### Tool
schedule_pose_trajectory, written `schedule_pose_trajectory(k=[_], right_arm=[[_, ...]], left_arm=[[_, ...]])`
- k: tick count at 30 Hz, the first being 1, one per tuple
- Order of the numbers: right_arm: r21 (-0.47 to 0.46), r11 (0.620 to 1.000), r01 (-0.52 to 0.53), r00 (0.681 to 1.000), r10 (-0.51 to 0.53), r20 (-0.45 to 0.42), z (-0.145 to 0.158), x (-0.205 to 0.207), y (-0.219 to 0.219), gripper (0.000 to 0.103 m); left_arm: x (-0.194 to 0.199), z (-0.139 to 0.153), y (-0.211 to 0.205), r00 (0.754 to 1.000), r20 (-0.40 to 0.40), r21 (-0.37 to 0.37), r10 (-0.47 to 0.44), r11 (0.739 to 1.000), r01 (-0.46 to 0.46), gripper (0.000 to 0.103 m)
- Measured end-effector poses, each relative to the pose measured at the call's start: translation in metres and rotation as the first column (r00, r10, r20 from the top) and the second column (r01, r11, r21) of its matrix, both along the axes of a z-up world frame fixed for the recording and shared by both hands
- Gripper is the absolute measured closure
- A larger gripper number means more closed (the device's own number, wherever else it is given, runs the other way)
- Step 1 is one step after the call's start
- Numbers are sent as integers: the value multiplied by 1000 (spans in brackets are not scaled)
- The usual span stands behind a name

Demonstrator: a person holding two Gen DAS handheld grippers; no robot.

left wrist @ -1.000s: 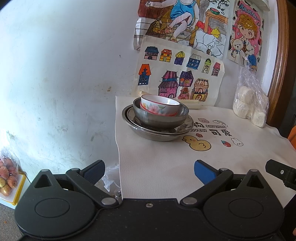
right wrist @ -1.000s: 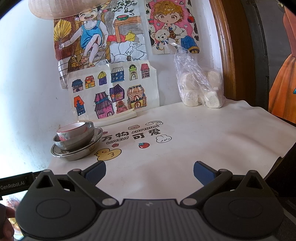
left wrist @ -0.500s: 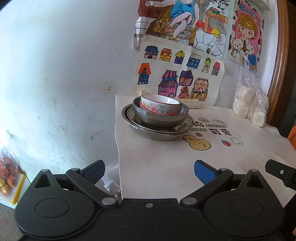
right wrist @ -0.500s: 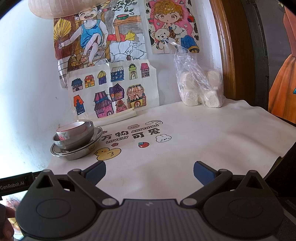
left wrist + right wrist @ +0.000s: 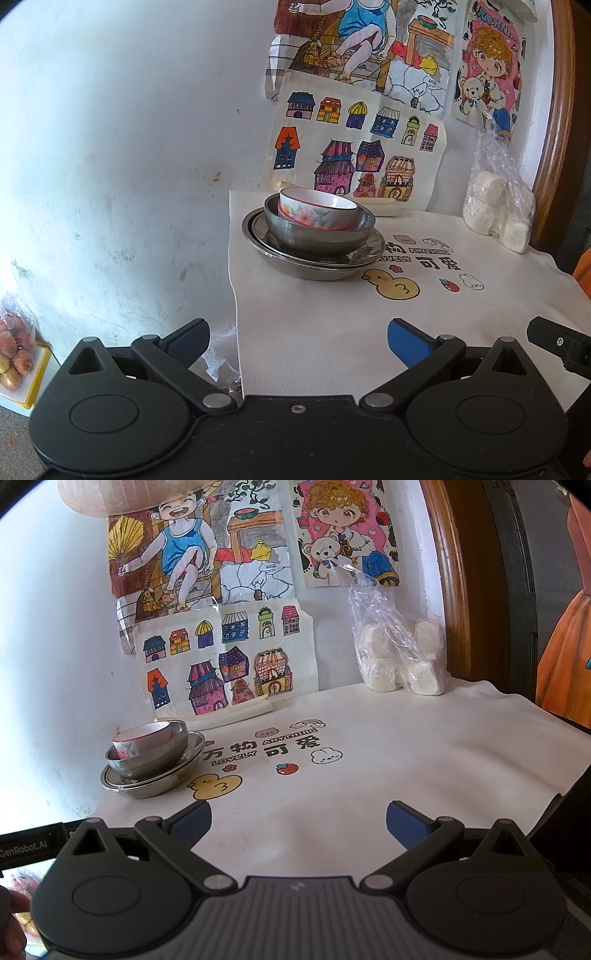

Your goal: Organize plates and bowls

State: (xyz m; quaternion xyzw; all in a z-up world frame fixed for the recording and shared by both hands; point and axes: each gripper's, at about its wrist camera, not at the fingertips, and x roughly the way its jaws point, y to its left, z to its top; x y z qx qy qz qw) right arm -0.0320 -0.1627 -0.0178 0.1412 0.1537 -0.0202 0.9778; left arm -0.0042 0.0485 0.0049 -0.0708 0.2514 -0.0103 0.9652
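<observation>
While both grippers, left gripper (image 5: 297, 338) & right gripper (image 5: 297, 818), hover empty w/ jaws apart, the floral bowl (image 5: 317, 214) sits nested in the steel bowl (image 5: 319, 236) on stacked steel plates (image 5: 314, 258) at 12 o'clock of the left gripper, 10 o'clock of the right. Stack reads as already organized or awaiting sorting; any grip should take rims squarely, lifting straight up to avoid tipping the nest.

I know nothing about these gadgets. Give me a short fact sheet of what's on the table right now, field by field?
surface: white printed tablecloth
stack: white floral ceramic bowl inside grey steel bowl, on round steel plates
stack position: table's far left corner, near the wall
other item: clear plastic bag of white buns, back right
left gripper: open, empty
right gripper: open, empty
wall: children's coloured drawings
</observation>
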Motion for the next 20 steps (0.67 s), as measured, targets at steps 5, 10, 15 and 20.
schedule_pose_trajectory(k=[5, 10, 15, 20], right_arm=[[-1, 1000, -1, 1000, 1, -1, -1, 0, 0, 0], [-1, 1000, -3, 1000, 3, -4, -2, 0, 1, 0], [-1, 1000, -6, 1000, 6, -7, -2, 2, 1, 0], [0, 1000, -8, 1000, 8, -12, -3, 3, 0, 0]], left_arm=[[-1, 0, -4, 1000, -9, 8, -11, 1000, 11, 1], [-3, 2, -7, 1000, 0, 26, -26, 999, 26, 1], [-4, 3, -7, 999, 9, 33, -45, 998, 45, 1], [-4, 3, -8, 999, 10, 40, -42, 998, 42, 1]])
